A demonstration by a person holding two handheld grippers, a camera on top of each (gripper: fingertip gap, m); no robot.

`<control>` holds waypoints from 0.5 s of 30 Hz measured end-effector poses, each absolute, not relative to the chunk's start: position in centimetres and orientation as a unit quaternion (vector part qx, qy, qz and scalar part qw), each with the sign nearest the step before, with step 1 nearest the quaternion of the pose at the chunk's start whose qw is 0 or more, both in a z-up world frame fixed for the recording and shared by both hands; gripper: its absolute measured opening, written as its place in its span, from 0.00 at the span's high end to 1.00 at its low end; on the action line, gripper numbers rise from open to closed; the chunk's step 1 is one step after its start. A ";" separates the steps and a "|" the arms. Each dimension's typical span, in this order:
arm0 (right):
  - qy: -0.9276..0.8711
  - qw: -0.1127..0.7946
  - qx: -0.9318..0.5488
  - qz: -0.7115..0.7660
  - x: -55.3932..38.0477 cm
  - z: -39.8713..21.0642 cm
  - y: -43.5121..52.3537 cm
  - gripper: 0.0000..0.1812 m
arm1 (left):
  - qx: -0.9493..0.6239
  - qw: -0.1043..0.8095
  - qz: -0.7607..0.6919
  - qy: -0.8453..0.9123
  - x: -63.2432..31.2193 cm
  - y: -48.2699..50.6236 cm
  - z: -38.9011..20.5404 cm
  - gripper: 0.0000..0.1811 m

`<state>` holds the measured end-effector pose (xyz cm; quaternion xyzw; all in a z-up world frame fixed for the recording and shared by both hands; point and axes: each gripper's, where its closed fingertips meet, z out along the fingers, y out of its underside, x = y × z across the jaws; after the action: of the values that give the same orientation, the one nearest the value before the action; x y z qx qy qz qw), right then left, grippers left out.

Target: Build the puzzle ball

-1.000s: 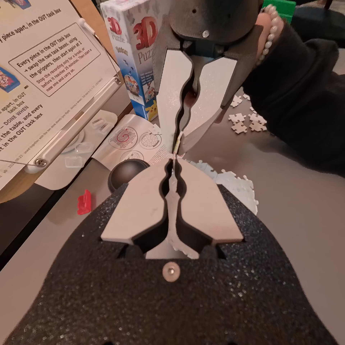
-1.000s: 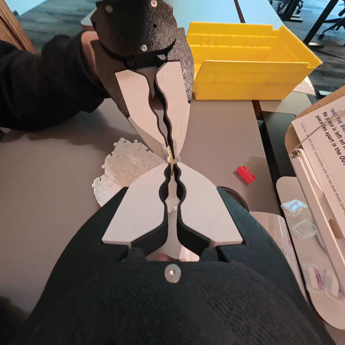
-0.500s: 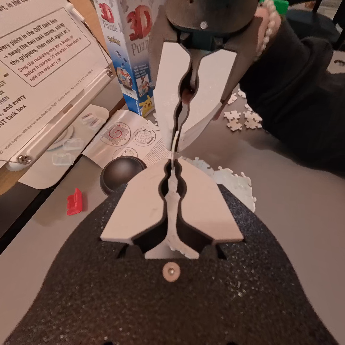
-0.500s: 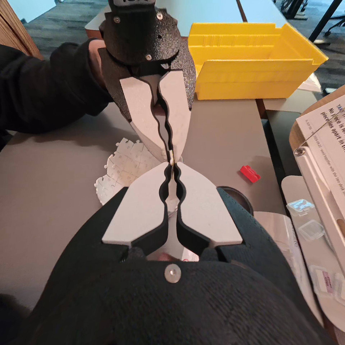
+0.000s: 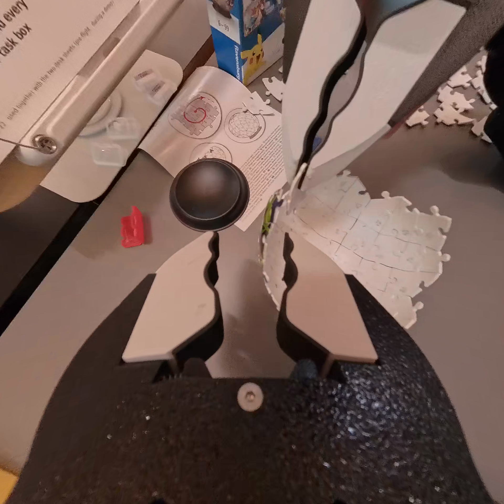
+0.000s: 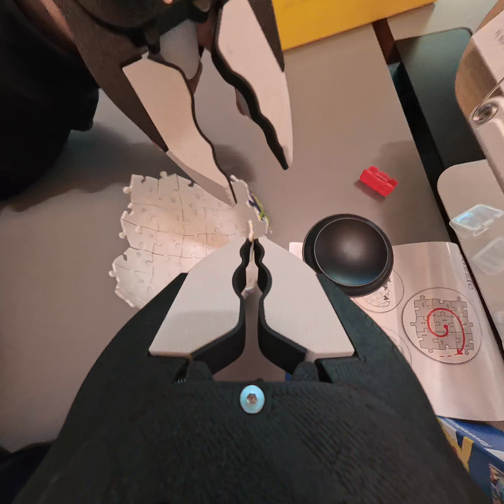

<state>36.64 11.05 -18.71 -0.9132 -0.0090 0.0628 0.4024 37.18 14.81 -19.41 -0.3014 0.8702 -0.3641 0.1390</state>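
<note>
A partly built white puzzle shell lies on the grey table, hollow side up; it also shows in the right wrist view. My right gripper is shut on a small puzzle piece that stands at the shell's rim. In the left wrist view the right gripper comes down from above with that piece. I cannot tell whether the piece is locked in. My left gripper is open and empty, with one finger over the shell's edge. It shows open in the right wrist view.
A black round stand sits beside the shell on an instruction sheet. A red clip, the puzzle box and loose pieces lie around. A yellow bin stands behind. Small clear boxes lie at the table edge.
My left gripper has opened and let go of the shell it was pinching. Both grippers have dropped closer to the table. The right gripper stays shut on its piece.
</note>
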 end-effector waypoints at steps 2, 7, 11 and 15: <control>-0.007 0.389 -0.919 0.061 36.7 -19.4 11.0 0.99 | -0.300 0.121 -0.369 0.871 37.6 14.7 -19.7 0.75; 0.007 0.390 -0.919 0.056 36.7 -19.9 11.1 0.99 | -0.280 0.064 -0.396 0.872 37.7 13.7 -19.8 0.68; 0.016 0.399 -0.915 0.053 36.9 -20.1 11.4 0.99 | -0.243 0.048 -0.397 0.884 37.8 13.7 -20.2 0.70; 0.010 0.394 -0.918 0.032 37.0 -20.0 11.3 0.99 | -0.229 0.048 -0.384 0.893 37.8 13.7 -20.5 0.70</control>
<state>36.98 11.25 -20.05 -0.9184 0.0101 0.0318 0.3942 37.84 13.68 -20.52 -0.2291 0.8932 -0.3840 0.0477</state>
